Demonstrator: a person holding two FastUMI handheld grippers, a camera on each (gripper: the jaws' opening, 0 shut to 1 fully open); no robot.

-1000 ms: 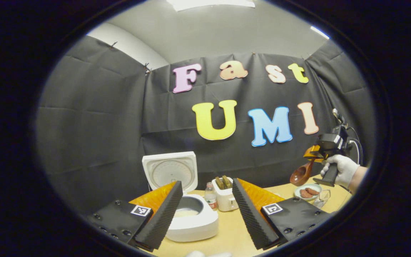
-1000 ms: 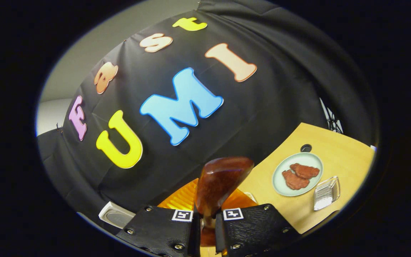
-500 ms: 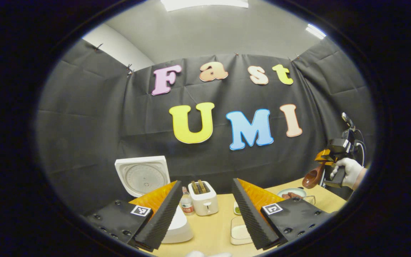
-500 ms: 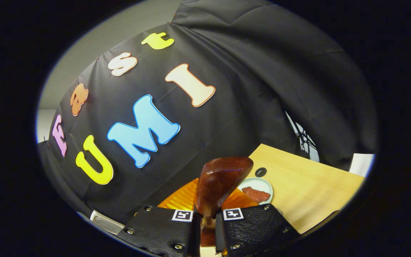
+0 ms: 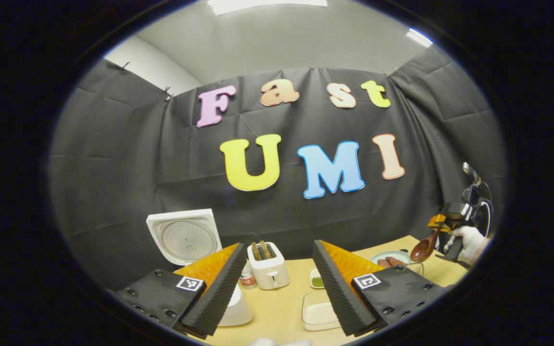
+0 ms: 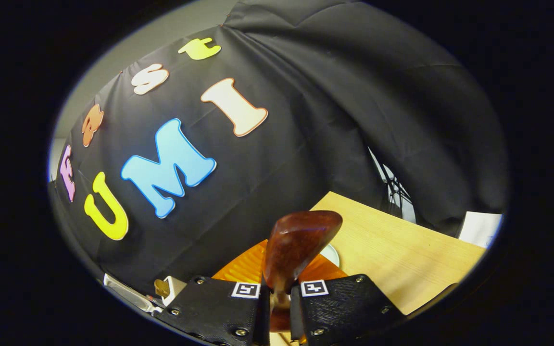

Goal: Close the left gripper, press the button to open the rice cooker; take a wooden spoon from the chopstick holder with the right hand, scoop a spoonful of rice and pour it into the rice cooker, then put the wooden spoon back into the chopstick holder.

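My right gripper (image 6: 277, 300) is clamped on the handle of the glossy reddish-brown wooden spoon (image 6: 297, 244), both fingers pressed against it and the rounded bowl standing up just ahead of them, tilted slightly right. From the left gripper view I see that same gripper far off at the right, held by a white-gloved hand (image 5: 467, 239) above the table edge, the spoon's bowl hanging down and to the left over a pale round plate (image 5: 386, 258) of reddish-brown pieces. My left gripper (image 5: 278, 283) is spread wide with nothing between its ridged fingers (image 5: 219, 293), level over the near part of the light wooden table (image 5: 284, 307). Past its left finger sits the white rice cooker (image 5: 231, 307), its square lid (image 5: 184, 236) standing upright and open. Between the fingers, farther back, a white two-slot toaster (image 5: 267, 265) stands; nearer, a shallow clear rectangular container (image 5: 318, 315) lies beside the right finger.
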